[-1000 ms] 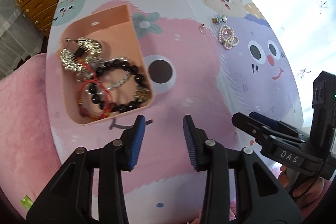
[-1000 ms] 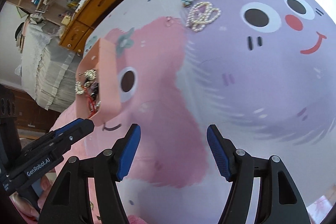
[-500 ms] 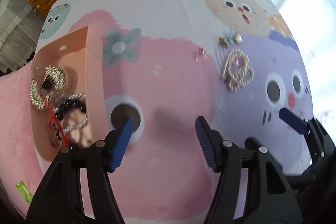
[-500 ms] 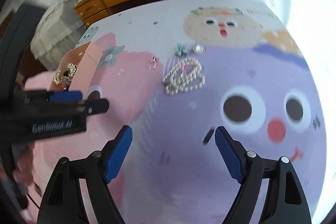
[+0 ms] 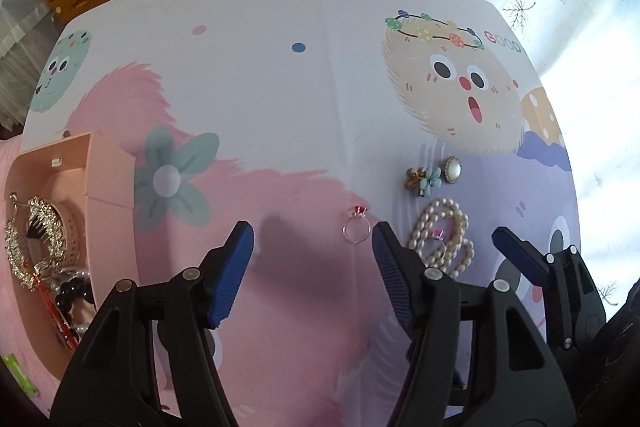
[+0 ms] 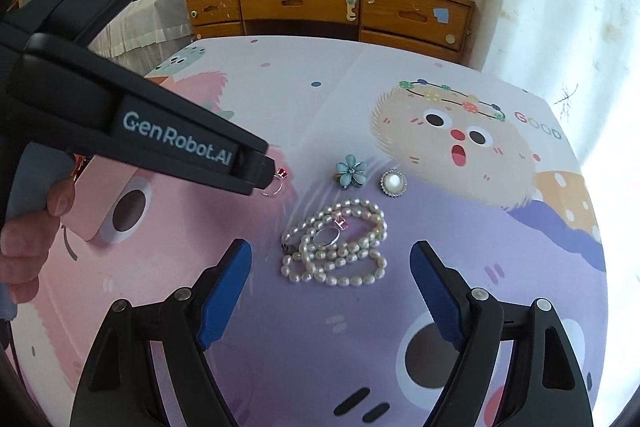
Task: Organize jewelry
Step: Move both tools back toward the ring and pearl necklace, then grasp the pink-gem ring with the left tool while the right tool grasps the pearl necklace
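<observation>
Looking along your left gripper (image 5: 310, 267), you see its jaws apart and empty after widening; a red-stoned ring (image 5: 356, 229) lies on the tablecloth (image 5: 280, 87) just beyond them, the pink box (image 5: 108, 195) of jewelry at far left. Along your right gripper (image 6: 330, 291), jaws also widened, empty, the pearl bracelet (image 6: 336, 247) lies just ahead, a second ring (image 6: 329, 233) resting on it.

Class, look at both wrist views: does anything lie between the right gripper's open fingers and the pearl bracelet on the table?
Nothing visible blocks it. The right gripper is open, with the pearl bracelet directly ahead of the gap on the bare tablecloth. A small ring rests on top of the pearls, so it may get caught in a grasp.
</observation>
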The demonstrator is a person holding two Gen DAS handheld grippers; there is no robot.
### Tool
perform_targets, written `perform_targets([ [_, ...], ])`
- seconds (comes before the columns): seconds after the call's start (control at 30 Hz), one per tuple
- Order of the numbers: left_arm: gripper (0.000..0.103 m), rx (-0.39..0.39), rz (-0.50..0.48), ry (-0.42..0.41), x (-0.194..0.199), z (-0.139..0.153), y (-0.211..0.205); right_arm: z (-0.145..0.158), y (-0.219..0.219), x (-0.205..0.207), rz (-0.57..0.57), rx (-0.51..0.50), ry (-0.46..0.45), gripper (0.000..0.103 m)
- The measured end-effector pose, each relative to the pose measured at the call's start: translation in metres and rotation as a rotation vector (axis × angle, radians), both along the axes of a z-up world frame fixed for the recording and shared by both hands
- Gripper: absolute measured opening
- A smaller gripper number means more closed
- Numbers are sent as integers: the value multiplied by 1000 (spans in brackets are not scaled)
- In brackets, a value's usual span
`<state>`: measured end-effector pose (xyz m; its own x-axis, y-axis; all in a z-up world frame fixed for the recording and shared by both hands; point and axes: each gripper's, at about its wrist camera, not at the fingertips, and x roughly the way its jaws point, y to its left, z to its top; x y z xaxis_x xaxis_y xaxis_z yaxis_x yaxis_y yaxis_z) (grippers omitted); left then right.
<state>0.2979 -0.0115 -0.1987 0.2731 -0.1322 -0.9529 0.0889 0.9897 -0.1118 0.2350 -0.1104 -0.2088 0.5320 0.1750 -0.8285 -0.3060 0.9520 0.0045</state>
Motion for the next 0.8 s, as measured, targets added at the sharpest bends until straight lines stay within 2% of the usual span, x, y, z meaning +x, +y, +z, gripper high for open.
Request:
perform_targets([
  [0.17,57,-25,-14,-5,4,-7,-7,-13,-2,12,21,12,32,82],
  [0.23,54,-18,-25,-5,4,-9,-11,-17,-1,9,28,7,24,75],
  [0.3,47,7,-45,-20,2,-9,-17,-20,-2,6,30,-18,14,69],
  [0.37,42,26,-59,-45,1,-9,-20,-21,-3,6,34,-20,7,66],
  [0.4,40,37,-65,-54,0,-9,-22,-21,-3,3,34,-20,3,61],
  [0.5,28,43,-77,-79,-2,-9,-24,-20,-3,2,45,-17,0,34],
  [0.53,25,45,-87,-86,-2,-9,-25,-20,-3,2,54,-17,3,29],
  [0.63,14,75,-105,-105,-4,-10,-27,-18,-1,3,62,-14,16,20],
  [0.8,12,40,-94,-84,-8,-8,-24,-14,-6,3,37,48,70,14],
])
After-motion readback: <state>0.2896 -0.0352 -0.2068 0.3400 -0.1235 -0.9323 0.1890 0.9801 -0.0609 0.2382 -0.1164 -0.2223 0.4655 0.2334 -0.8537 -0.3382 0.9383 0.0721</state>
